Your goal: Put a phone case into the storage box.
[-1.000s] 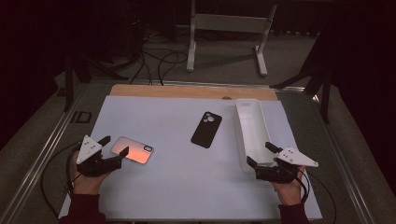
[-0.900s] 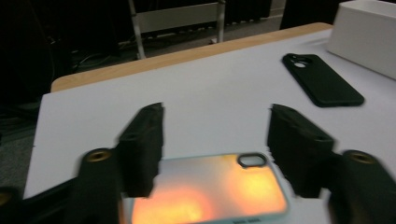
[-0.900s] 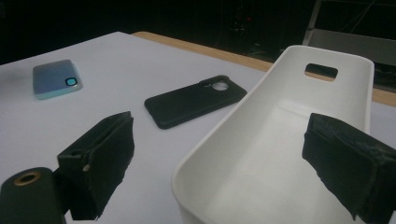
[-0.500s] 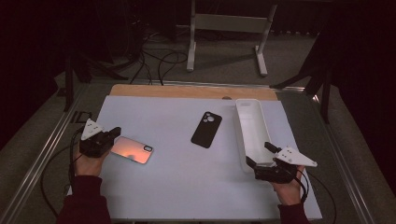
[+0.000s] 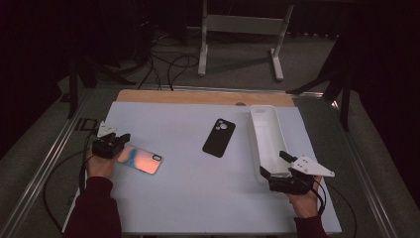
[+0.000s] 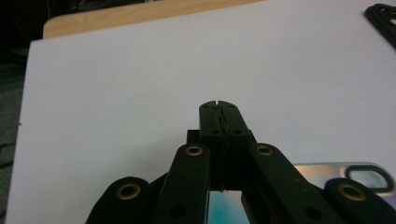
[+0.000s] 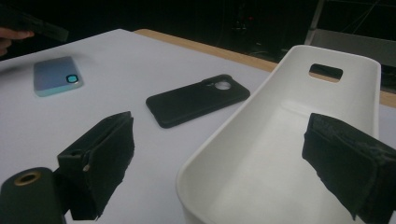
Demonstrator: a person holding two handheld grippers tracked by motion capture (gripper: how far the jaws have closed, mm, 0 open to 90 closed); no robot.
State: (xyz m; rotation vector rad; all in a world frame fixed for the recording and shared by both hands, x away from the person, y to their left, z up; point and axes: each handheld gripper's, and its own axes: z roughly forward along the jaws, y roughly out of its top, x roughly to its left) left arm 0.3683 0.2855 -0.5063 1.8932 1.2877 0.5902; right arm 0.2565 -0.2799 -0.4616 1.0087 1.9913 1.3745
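While the person's left hand (image 5: 100,163) rests near the left edge of the white worktop (image 5: 198,198), the left gripper (image 5: 120,140) it holds lies low with its jaws pressed flat together, nothing between them; they have just been closing. In the left gripper view the shut tips point out over bare white surface, and the iridescent phone case (image 5: 140,159) lies just under and beside the gripper's body, its camera cutout towards the person's right. From above, the case lies flat on the worktop with its near-left end touching or almost touching the gripper; I cannot tell which.

Over at the right, the right gripper (image 5: 274,165) sits at the near end of the long white tray (image 5: 256,130), jaws spread wide, one on either side of the tray's near rim without pressing on it. The right gripper view shows the tray's inside bare, with a slot handle in its far wall.

A black phone case (image 5: 219,137) lies back-up near the middle of the worktop, just left of the tray and well apart from the iridescent one.
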